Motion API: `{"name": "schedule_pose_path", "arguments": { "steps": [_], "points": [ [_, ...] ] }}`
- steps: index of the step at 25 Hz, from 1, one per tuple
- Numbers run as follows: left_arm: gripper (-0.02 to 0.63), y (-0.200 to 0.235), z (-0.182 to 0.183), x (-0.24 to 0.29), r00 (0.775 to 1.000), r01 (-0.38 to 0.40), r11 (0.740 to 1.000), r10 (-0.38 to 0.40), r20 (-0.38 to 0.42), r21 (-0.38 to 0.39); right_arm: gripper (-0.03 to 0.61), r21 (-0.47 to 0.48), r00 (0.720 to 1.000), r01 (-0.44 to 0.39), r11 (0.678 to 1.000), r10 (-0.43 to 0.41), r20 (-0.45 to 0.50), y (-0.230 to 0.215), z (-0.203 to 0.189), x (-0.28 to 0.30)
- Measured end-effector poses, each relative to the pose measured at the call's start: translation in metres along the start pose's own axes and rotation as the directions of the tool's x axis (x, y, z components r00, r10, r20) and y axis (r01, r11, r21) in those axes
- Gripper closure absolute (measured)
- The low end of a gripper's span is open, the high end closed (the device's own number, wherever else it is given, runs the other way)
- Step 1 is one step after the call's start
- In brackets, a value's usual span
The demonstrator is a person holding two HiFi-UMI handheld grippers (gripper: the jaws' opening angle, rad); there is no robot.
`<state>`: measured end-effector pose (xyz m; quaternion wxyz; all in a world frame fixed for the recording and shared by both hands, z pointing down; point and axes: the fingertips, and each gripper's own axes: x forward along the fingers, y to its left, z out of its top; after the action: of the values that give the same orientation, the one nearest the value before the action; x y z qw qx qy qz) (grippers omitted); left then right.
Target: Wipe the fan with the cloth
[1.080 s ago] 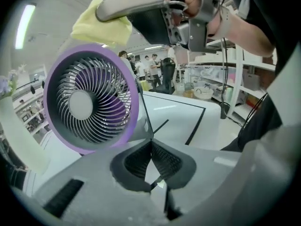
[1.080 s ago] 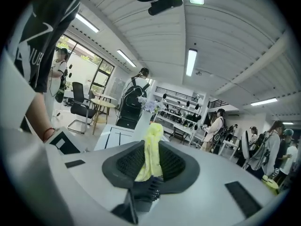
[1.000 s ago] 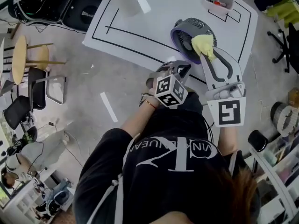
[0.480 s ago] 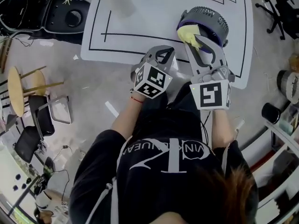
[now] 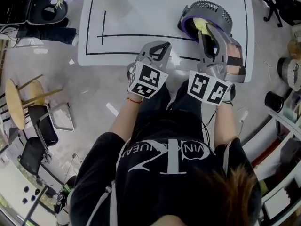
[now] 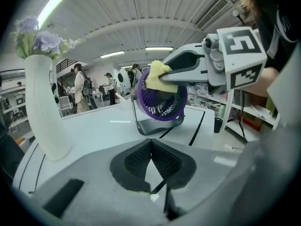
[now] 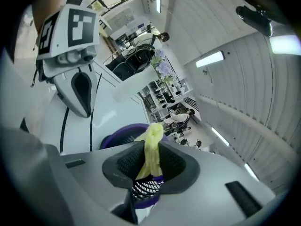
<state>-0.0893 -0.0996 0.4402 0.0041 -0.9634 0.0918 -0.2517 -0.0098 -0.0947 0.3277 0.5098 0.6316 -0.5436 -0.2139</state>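
The fan (image 5: pixel 205 14) stands on the white desk (image 5: pixel 136 13) near its right edge, not far from the near right corner. It has a purple rim and a dark grille. The right gripper (image 5: pixel 208 33) has its jaws closed tight on the yellow cloth (image 5: pixel 201 26), and the bunched cloth sits against the fan's front at the rim. No view makes clear how firmly it presses.

In the right gripper view the jaws hide most of the fan. Only an arc of purple rim and a patch of grille show around the pinched cloth.

The left gripper (image 5: pixel 158 47) hovers over the near edge of the desk, left of the fan and apart from it. Its jaws are pressed together with nothing between them.

A white vase (image 6: pixel 43 108) of purple flowers (image 6: pixel 39 37) stands toward the desk's far left corner. In the head view the top of the picture cuts it off, along with the far part of the desk. The grippers cover most of both hands.
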Motion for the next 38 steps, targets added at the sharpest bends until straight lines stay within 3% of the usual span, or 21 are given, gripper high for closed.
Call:
{"name": "schedule_pose_path", "arguments": {
  "steps": [5, 14, 30, 38],
  "points": [
    [0.603, 0.006, 0.010, 0.007, 0.999, 0.010, 1.000, -0.010, 0.038, -0.009, 0.495, -0.069, 0.997, 0.019, 0.997, -0.023, -0.070, 0.005, -0.018, -0.004],
    [0.603, 0.010, 0.025, 0.014, 0.997, 0.030, 0.999, -0.029, 0.076, -0.015, 0.495, -0.042, 0.987, 0.055, 0.998, -0.061, -0.149, 0.012, -0.038, -0.013],
    [0.603, 0.017, 0.023, 0.017, 0.997, 0.043, 0.999, -0.042, 0.068, -0.020, 0.495, 0.126, 0.966, 0.047, 0.991, -0.013, -0.260, 0.033, -0.063, -0.023],
    [0.603, 0.022, 0.021, 0.016, 0.997, 0.037, 0.999, -0.035, 0.064, -0.025, 0.495, 0.153, 0.962, 0.013, 0.988, 0.029, -0.270, 0.049, -0.066, -0.019]
  ]
}}
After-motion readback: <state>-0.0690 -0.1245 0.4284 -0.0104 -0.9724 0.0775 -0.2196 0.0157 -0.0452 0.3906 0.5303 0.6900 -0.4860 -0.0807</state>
